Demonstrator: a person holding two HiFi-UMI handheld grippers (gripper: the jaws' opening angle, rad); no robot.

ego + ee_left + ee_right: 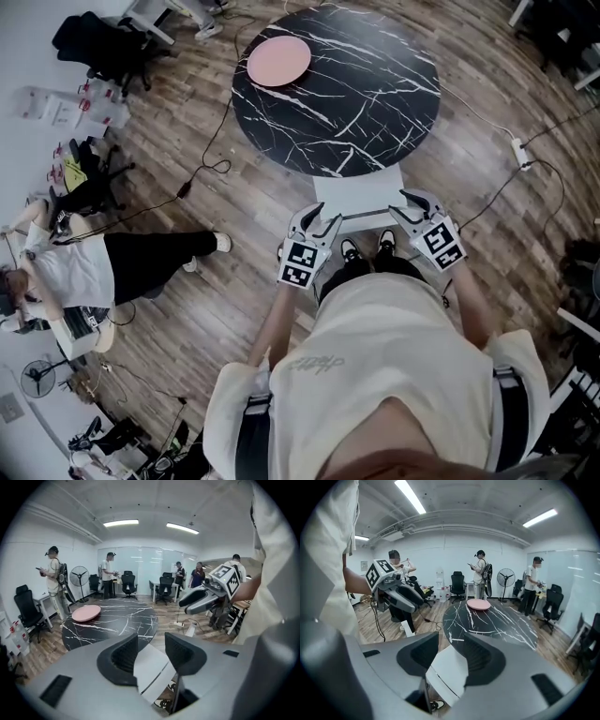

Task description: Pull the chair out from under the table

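Count: one white chair [359, 190], one round black marble table [375, 94], one pink plate [278, 59], two grippers. Plate sits near the table's far-left edge. Chair is at the table's near edge, front tucked just under the rim. Left gripper [321, 221] is on the chair's near-left corner, right gripper [409, 204] on the near-right corner. Both gripper views show the white chair panel filling the gap between the fingers [123, 656], which are clamped on it.
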